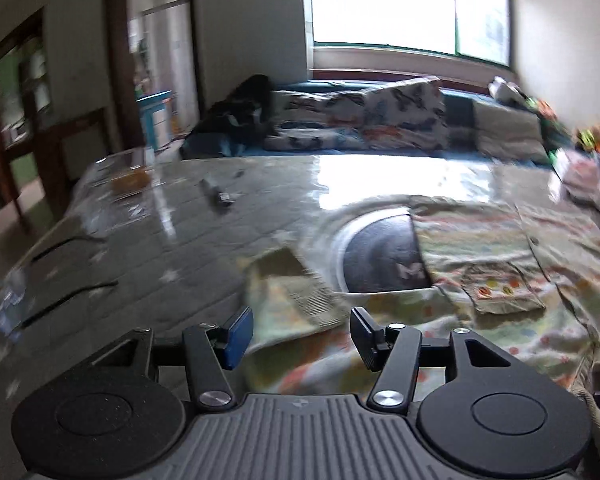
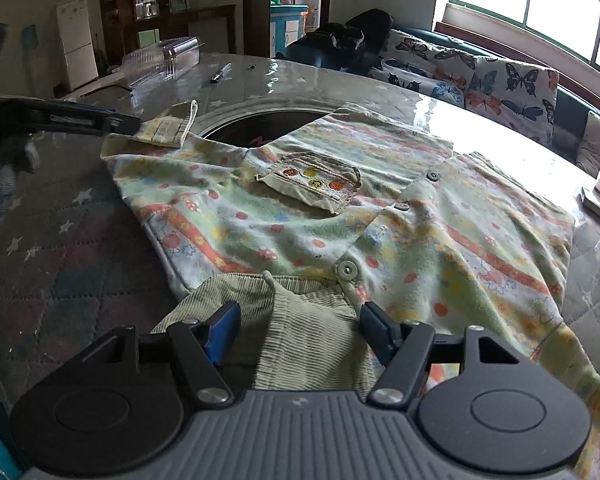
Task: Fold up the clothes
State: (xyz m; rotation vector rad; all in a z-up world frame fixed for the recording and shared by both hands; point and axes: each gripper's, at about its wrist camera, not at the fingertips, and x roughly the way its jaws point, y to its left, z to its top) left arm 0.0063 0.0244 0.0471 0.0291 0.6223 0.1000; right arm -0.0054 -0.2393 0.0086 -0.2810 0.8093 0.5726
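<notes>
Shirt (image 2: pixel 340 216), a small printed one with a chest pocket (image 2: pixel 312 184) and ribbed collar (image 2: pixel 300 320), lies spread front-up across the middle of the table (image 2: pixel 60 240), partly covering the round opening (image 2: pixel 260 128) at its centre, its sleeve cuff (image 2: pixel 172 126) turned in toward the far left. Your left gripper (image 1: pixel 302 336) is released, jaws apart with that sleeve lying slack below them, and your right gripper (image 2: pixel 300 332) hangs open over the collar at the near edge, gripping nothing. Before closing, smooth the folded sleeve flat, then pinch both layers at the collar corner, I'd judge, so the fold runs straight along the button line.
</notes>
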